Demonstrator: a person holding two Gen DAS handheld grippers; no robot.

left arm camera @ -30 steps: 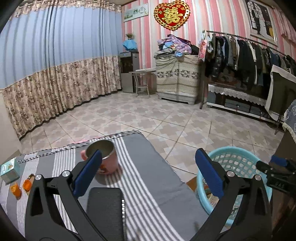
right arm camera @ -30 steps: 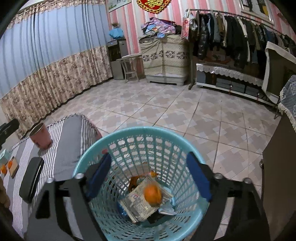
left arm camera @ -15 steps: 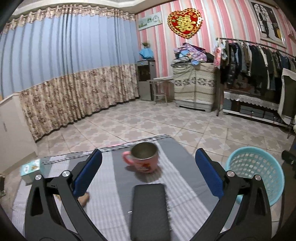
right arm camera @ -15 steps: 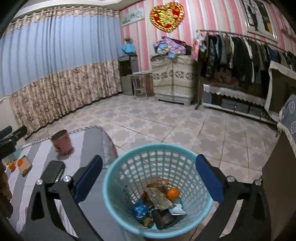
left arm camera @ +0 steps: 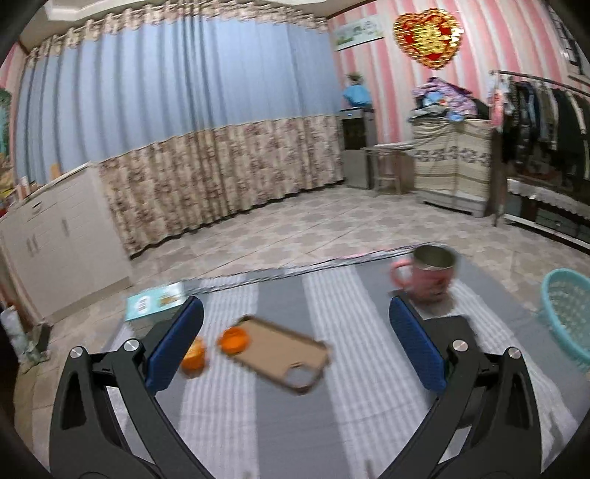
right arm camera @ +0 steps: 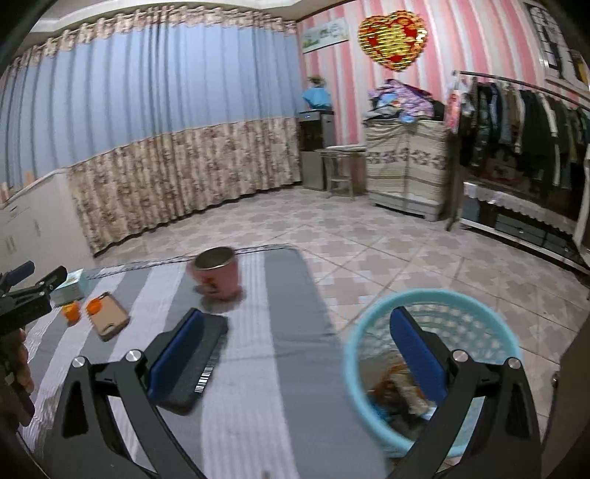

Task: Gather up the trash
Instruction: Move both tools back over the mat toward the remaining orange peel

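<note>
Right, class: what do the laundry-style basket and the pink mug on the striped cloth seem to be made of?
Basket: probably moulded plastic, matte turquoise; the wall is a regular lattice of holes. Pink mug: grey, metallic-looking inside, so possibly steel-lined or enamelled with a pink outer coat; motion blur leaves it open.

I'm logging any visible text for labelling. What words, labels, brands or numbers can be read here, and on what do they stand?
Red-and-gold heart wall ornament: a gold character, too blurred to read.
Framed wall picture: lettering too small to read.
Teal box: printed label, blurred, unreadable.
Black flat case: a barcode on its edge, digits unreadable.
Pink mug: a printed motif, too blurred to read.
No text reads clearly.
</note>
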